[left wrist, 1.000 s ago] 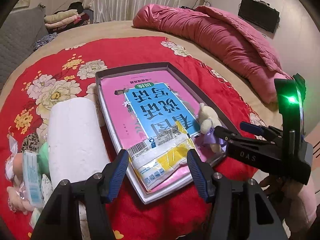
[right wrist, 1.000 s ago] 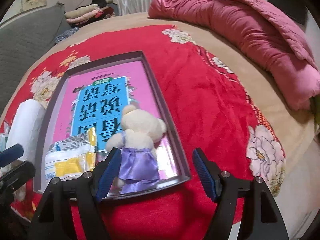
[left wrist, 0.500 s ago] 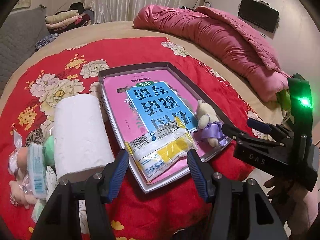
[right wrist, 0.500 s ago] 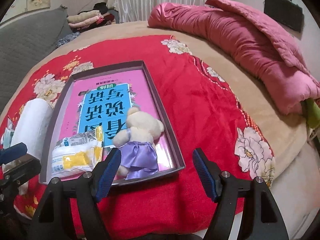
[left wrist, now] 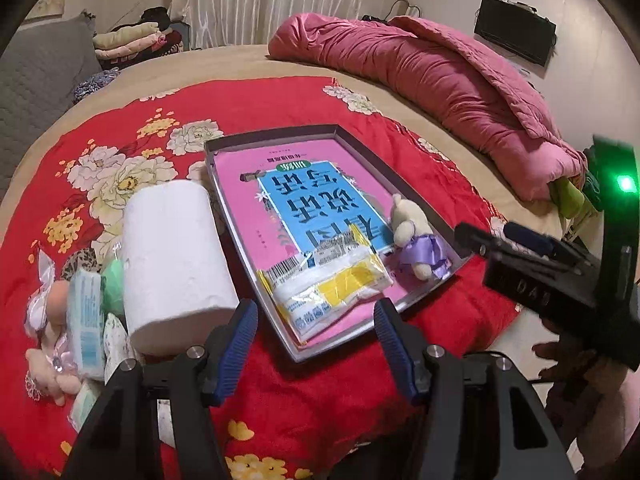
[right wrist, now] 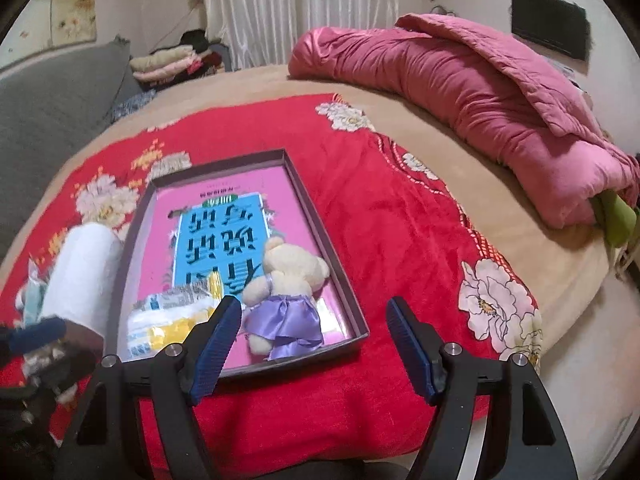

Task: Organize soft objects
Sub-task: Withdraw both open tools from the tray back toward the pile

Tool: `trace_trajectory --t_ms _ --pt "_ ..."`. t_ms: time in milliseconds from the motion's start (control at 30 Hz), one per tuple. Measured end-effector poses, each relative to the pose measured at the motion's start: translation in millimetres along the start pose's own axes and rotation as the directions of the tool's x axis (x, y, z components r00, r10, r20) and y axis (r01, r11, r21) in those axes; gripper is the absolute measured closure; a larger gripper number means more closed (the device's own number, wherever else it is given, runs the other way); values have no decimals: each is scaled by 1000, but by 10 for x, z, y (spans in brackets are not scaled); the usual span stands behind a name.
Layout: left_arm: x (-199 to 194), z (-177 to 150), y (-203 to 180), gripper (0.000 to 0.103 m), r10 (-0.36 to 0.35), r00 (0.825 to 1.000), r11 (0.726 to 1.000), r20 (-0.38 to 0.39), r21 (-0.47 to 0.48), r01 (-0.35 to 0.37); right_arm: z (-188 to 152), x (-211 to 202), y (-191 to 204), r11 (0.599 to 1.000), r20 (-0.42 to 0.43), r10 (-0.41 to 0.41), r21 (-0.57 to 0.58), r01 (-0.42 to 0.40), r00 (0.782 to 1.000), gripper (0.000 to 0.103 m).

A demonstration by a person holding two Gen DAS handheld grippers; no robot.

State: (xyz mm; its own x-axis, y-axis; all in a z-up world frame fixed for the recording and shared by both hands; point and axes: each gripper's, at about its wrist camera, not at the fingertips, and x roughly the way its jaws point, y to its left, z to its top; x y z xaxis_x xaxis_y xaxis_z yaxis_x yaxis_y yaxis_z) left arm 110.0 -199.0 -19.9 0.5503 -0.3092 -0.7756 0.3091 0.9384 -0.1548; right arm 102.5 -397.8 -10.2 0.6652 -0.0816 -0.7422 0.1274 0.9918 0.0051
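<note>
A home bedroom is showing here. A bed (right wrist: 400,92) is lying under a red flowered blanket (right wrist: 400,220), a pink quilt (right wrist: 480,80) is sitting bunched behind, and curtains (right wrist: 300,8) are hanging beyond.

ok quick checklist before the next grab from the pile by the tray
1. Left tongs empty and open: ok.
2. Right tongs empty and open: ok.
3. Cream teddy bear in purple dress inside shallow grey tray: ok.
4. Yellow-and-white plastic packet inside tray: ok.
5. White paper roll in tray: not ok, beside it.
6. Small wrapped soft items at far left sorted: not ok.
</note>
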Motion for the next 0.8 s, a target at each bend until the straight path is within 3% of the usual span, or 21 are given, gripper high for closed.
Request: trace_trajectory --t_ms 400,800 --pt "-226 -85 90 43 -4 1000 1000 22 -27 4 96 -346 70 999 88 14 37 -18 996 26" --pt "-615 -77 493 43 76 994 991 76 -118 -67 218 -769 337 998 163 60 -11 -59 985 26"
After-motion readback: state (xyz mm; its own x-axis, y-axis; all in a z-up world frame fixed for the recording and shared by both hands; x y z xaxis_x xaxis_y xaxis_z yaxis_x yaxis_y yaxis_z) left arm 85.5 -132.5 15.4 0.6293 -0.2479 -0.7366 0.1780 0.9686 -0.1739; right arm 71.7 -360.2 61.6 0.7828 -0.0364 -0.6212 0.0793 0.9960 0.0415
